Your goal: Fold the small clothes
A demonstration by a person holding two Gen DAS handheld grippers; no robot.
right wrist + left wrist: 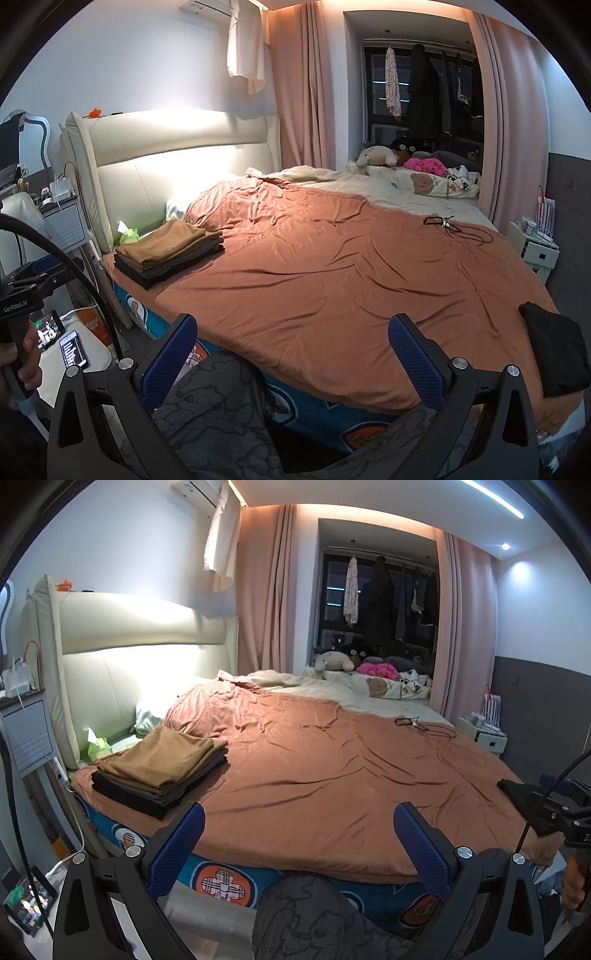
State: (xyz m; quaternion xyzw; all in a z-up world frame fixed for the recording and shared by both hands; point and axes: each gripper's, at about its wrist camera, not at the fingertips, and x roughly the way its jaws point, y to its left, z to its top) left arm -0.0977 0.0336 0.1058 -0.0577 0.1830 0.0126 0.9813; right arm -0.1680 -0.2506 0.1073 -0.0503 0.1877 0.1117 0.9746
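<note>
Left wrist view: left tool (pixel 299 825) hangs over the near edge of the bed (pixel 314 760), blue-padded fingers (pixel 181 843) spread wide w/ nothing between them. Stack of folded clothes (pixel 162 768) sits at the bed's near-left corner by the headboard (pixel 144 624), tan piece on top, grey and black below; long axis runs from near edge toward the headboard. Black garment (pixel 511 790) lies at the near-right edge, partly hidden behind the right tool's body, which shows the letters "DA" and then is cut off. Glasses w/ a cord (pixel 408 722) lie toward the far-right side of the orange duvet.

Right wrist view: right tool (pixel 291 341) also over the near edge, fingers apart, empty. Black garment (pixel 554 350) is folded, flat at the bed's near-right corner, long axis running near edge to far, just right of the right finger. Stack (pixel 170 251) well apart at the near-left corner. Left tool's body at frame left reads "GenRobot.AI"; a hand (pixel 22 354) holds its grip. Two lit phones (pixel 74 350) beside the bed; text too small to read.
</note>
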